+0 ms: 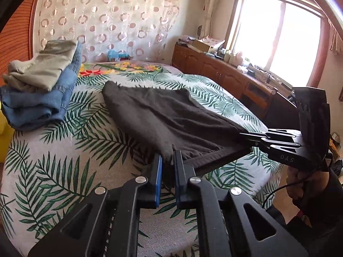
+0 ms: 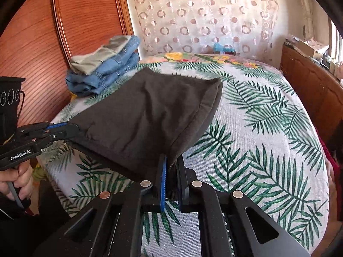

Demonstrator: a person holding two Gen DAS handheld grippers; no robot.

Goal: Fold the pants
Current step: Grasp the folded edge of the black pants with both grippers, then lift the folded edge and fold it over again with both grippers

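Both grippers, left (image 1: 167,162) and right (image 2: 171,167), jaws clamped on near corners of pants (image 1: 163,117); near edge lifted, far end resting on bed (image 1: 64,150). Advice: carry edge far-ward, keep level and taut, align corners before release.

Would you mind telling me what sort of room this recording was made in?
Most likely a home bedroom: a bed with a leaf-print bedspread, a wooden headboard, folded clothes stacked on the bed, and a cluttered wooden sideboard under the window.
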